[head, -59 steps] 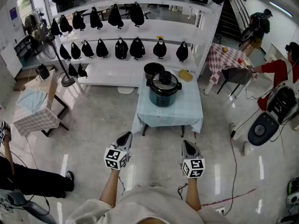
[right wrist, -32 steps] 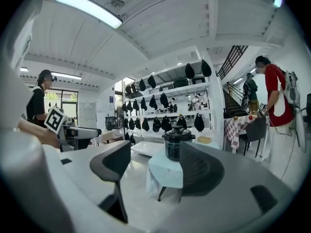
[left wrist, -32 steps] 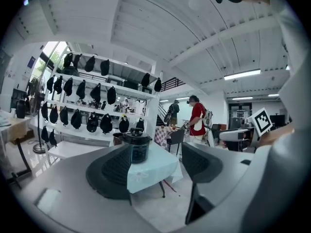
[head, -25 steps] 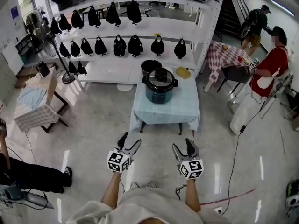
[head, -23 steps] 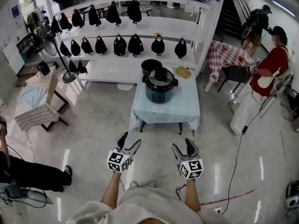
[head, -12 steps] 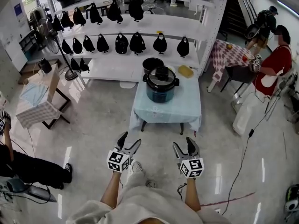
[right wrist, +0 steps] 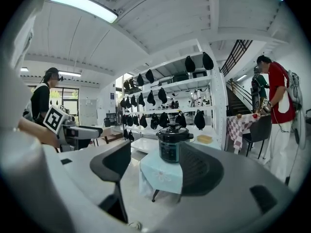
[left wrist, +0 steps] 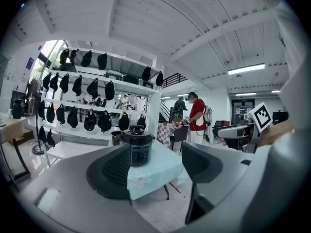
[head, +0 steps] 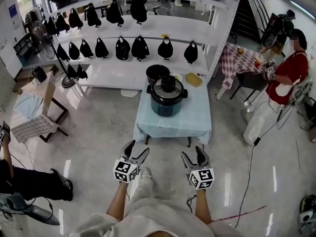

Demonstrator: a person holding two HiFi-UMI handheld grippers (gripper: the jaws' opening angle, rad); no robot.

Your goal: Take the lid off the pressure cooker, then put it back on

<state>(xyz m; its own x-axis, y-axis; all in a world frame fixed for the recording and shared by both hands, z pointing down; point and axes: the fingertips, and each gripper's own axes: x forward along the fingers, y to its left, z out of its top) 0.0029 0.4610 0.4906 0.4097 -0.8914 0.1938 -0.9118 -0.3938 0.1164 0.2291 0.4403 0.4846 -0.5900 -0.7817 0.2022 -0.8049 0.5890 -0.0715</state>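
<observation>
Left tongs (head: 137,148), right tongs (head: 192,152) gape; cooker (head: 167,98) lidded.

The desk (head: 190,116) is a small one with a light blue cloth (head: 148,128) hanging over its edges, standing on a shiny pale floor (head: 98,127). The pressure cooker (head: 167,98) sits a bit back of the middle with its lid (head: 168,86) on. Just behind it, to the left, there's an open black pot (head: 157,73). At the back right corner lies a flat yellow thing (head: 194,80), can't tell what exactly.
</observation>
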